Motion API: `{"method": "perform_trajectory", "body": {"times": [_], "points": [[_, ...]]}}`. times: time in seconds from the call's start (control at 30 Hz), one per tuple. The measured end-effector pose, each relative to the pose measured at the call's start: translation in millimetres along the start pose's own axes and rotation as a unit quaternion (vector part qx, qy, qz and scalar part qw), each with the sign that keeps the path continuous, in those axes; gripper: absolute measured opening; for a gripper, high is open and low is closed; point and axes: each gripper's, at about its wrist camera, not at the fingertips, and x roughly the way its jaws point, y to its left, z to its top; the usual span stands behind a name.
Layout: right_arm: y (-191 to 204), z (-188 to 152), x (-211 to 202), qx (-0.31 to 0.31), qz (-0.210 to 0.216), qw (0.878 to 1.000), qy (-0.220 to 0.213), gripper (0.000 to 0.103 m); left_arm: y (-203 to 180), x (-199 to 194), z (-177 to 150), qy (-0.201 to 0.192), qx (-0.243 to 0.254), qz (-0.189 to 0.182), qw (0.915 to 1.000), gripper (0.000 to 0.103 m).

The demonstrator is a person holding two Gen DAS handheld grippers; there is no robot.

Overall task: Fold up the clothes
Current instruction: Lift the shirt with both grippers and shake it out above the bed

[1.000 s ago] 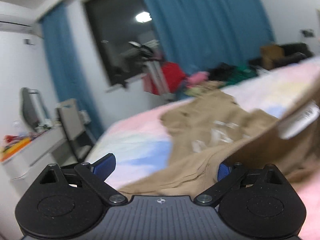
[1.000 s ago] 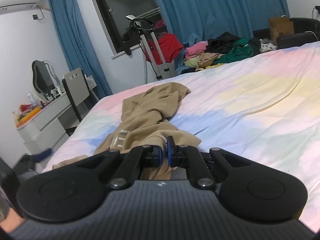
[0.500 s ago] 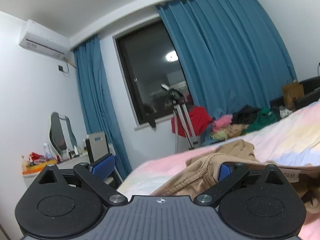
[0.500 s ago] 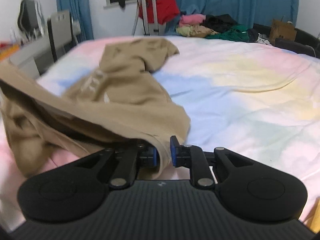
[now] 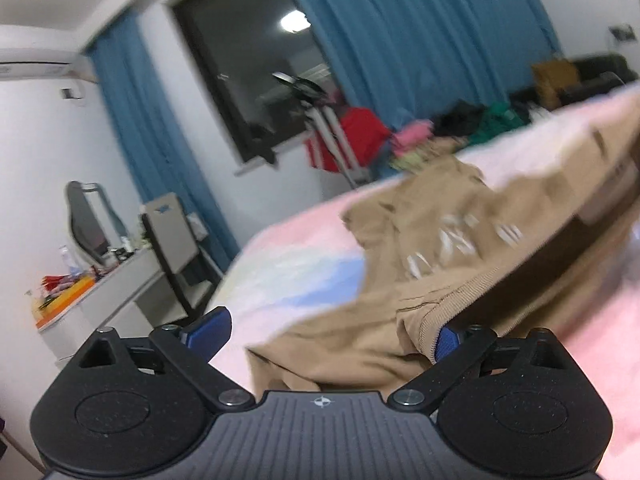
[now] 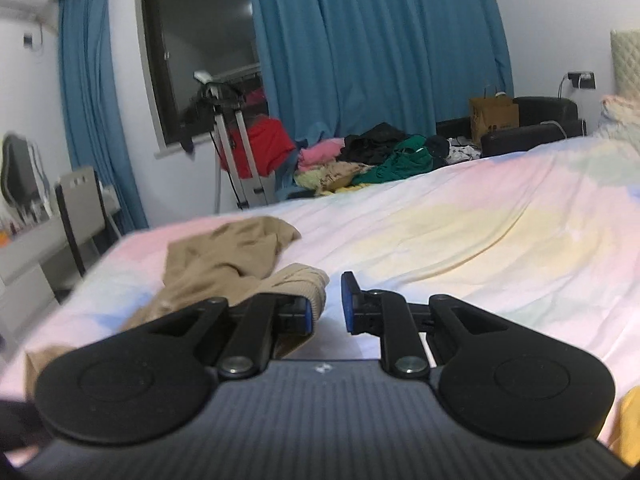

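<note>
though blurred, white lettering (image 5: 460, 244) on tan garment (image 5: 440, 248) leftward only; both fingers parted, gripping nothing

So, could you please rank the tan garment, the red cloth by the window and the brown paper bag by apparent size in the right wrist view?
1. Tan garment, largest, though nearness to the camera inflates it.
2. Red cloth.
3. Brown paper bag, about the same as the cloth; both are far off, so unsure.

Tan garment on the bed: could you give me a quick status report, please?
Left gripper wide open, tan garment draped across it. Right gripper slightly open, ribbed hem beside its left finger. Garment crumpled on pastel bedsheet, unfolded. Nothing obstructing.
</note>
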Motion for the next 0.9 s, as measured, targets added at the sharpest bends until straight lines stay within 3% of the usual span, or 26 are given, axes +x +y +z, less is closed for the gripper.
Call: {"method": "perform_trajectory", "body": {"times": [0.1, 0.2, 0.27, 0.33, 0.37, 0.43, 0.47, 0.5, 0.53, 0.6, 0.67, 0.9], "points": [[3.6, -9.0, 20.7, -0.028, 0.008, 0.997, 0.075, 0.028, 14.7, 3.5, 5.1, -0.010, -0.053, 0.026, 0.9982, 0.101], [9.2, -27.0, 42.4, -0.055, 0.037, 0.984, 0.163, 0.042, 33.0, 1.0, 8.2, -0.020, -0.096, 0.054, 0.9937, 0.101], [17.9, -38.4, 49.0, -0.081, 0.057, 0.975, 0.201, 0.047, 42.7, -6.2, 10.8, -0.030, -0.108, 0.073, 0.9910, 0.102], [24.9, -42.7, 46.9, -0.092, 0.052, 0.973, 0.203, 0.052, 51.1, -11.8, 14.0, -0.039, -0.120, 0.082, 0.9886, 0.103], [26.9, -41.8, 42.9, -0.091, 0.043, 0.976, 0.191, 0.052, 54.0, -15.7, 15.0, -0.044, -0.125, 0.085, 0.9875, 0.103], [25.0, -28.9, 24.2, -0.059, 0.023, 0.990, 0.125, 0.052, 58.6, -29.5, 21.2, -0.058, -0.126, 0.096, 0.9857, 0.103], [23.4, -19.9, 13.2, -0.038, 0.013, 0.995, 0.088, 0.056, 62.4, -36.4, 27.3, -0.068, -0.127, 0.105, 0.9840, 0.103], [23.4, -7.6, 1.4, -0.017, 0.001, 0.999, 0.051, 0.069, 66.9, -45.4, 34.9, -0.089, -0.128, 0.118, 0.9808, 0.103], [25.0, 6.6, -11.0, 0.002, -0.011, 1.000, 0.015, 0.074, 71.2, -55.3, 43.7, -0.110, -0.132, 0.129, 0.9767, 0.103], [32.1, 36.3, -33.2, 0.026, -0.021, 0.999, -0.041, 0.073, 81.9, -75.4, 64.6, -0.143, -0.148, 0.140, 0.9684, 0.103], [42.3, 73.6, -56.0, 0.047, -0.019, 0.995, -0.091, 0.073, 98.8, -91.6, 92.6, -0.152, -0.171, 0.139, 0.9634, 0.103], [70.8, 210.6, -141.8, 0.045, 0.027, 0.980, -0.194, 0.073, 184.3, -153.7, 217.3, -0.212, -0.205, 0.140, 0.9453, 0.103]]}}
